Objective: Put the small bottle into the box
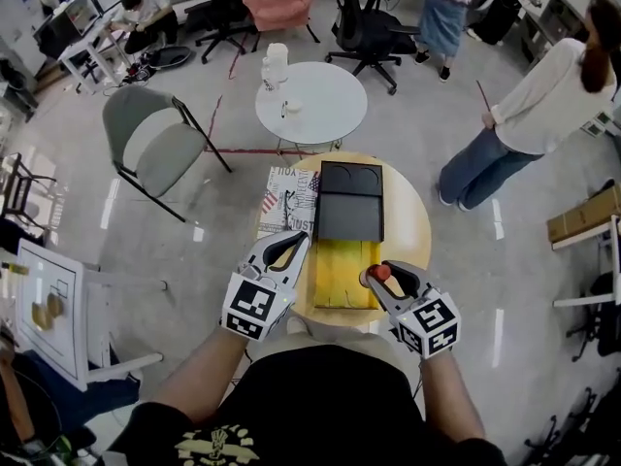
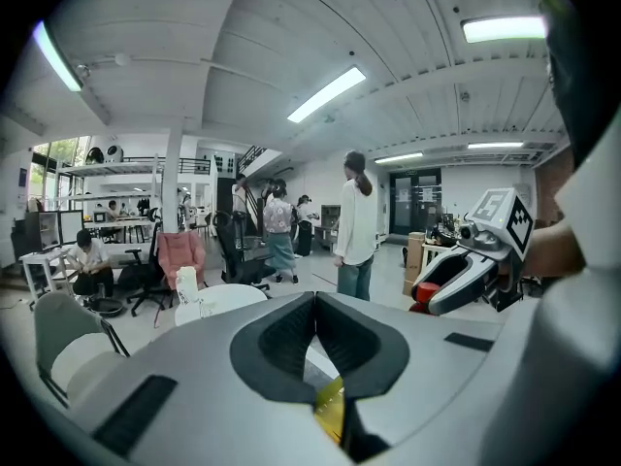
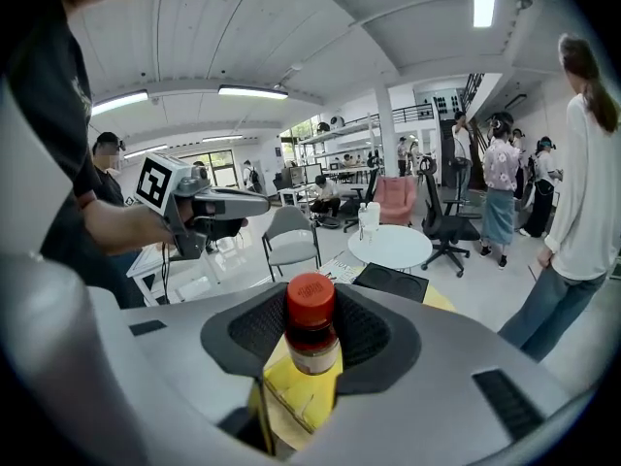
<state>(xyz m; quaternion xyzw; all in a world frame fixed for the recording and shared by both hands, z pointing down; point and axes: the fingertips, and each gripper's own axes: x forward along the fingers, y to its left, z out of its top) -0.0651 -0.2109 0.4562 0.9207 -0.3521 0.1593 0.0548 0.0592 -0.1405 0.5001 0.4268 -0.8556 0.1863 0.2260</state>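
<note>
My right claw (image 3: 310, 330) is clamped on the small bottle (image 3: 312, 346) — red cap up, held over the right edge of the open yellow box (image 1: 344, 278) on the round surface (image 1: 412, 223). The bottle looks light, rigid and smooth-sided — possibly glass — so I'd grip the body below the cap. I can read no wording on its pale label. My left claw (image 1: 289, 249) is closed on nothing.
</note>
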